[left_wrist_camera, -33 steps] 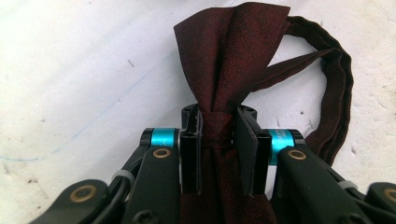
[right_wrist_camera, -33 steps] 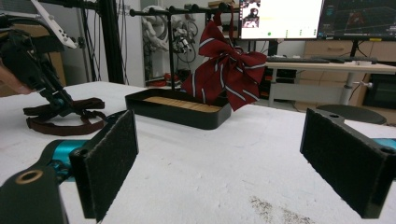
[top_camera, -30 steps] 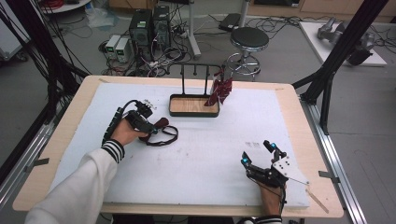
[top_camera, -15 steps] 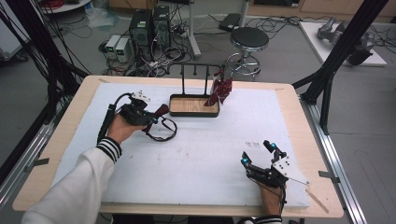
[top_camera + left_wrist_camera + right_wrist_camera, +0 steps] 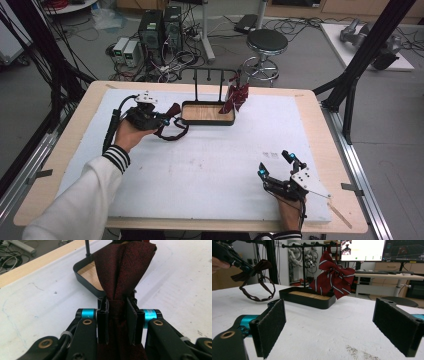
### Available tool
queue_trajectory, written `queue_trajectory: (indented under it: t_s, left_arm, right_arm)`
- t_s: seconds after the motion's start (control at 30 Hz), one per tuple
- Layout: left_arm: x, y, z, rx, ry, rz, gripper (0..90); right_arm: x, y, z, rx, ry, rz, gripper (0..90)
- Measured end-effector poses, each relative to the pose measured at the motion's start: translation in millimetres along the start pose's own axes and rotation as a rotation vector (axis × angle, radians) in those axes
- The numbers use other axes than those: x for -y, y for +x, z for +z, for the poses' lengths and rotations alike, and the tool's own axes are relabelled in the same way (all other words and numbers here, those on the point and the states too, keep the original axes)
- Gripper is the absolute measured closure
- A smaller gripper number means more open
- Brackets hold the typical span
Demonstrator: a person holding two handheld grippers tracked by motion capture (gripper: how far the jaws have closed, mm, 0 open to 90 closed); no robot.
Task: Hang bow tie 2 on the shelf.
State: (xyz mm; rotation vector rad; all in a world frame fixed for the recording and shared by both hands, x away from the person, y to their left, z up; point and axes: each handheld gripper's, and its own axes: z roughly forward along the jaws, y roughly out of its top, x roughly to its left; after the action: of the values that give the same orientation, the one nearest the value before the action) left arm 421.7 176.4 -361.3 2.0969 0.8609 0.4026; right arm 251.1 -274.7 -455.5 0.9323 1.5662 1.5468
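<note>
At the far left of the white foam mat, the left gripper (image 5: 117, 315) pinched a dark-red woven bow tie (image 5: 122, 267) beside the wood-floored black tray (image 5: 207, 114), while the right gripper (image 5: 277, 165) gaped wide.

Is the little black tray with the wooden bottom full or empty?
Empty. The black tray with the wooden floor shows bare wood in the high view; the striped red bow hangs from the rack above its right end, not inside.

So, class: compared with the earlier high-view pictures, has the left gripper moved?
Yes. The left gripper, shut on the dark red bow tie, has risen off the table and come closer to the black hanger stand.
</note>
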Motion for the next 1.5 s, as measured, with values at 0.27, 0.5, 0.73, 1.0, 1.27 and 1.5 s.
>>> queue_trajectory:
  t_s: [0.27,0.5,0.73,1.0,1.27,1.5]
  left_arm:
    - [-12.9,1.5,-7.8,-0.007,-0.087,0.002,73.6]
    - [-25.6,4.1,-15.6,-0.012,-0.154,-0.003,73.6]
    - [-38.2,1.7,-19.9,-0.007,-0.205,0.003,73.6]
    - [-59.5,5.8,-20.1,-0.007,-0.255,-0.007,73.7]
    - [-76.4,16.3,-17.1,-0.029,-0.292,-0.033,73.7]
    - [-79.7,23.3,-11.1,-0.038,-0.289,-0.044,73.7]
  right_arm:
    - [-0.2,0.7,0.2,-0.001,0.003,-0.001,10.6]
    - [-0.2,1.7,0.3,0.000,0.008,-0.005,10.5]
    - [-0.3,2.0,0.5,-0.002,0.011,-0.008,10.5]
    - [-0.5,3.9,1.1,-0.001,0.017,-0.032,10.6]
    - [-0.5,3.8,1.3,0.001,0.015,-0.033,10.6]
    - [-0.8,4.9,2.0,0.004,0.023,-0.042,10.5]
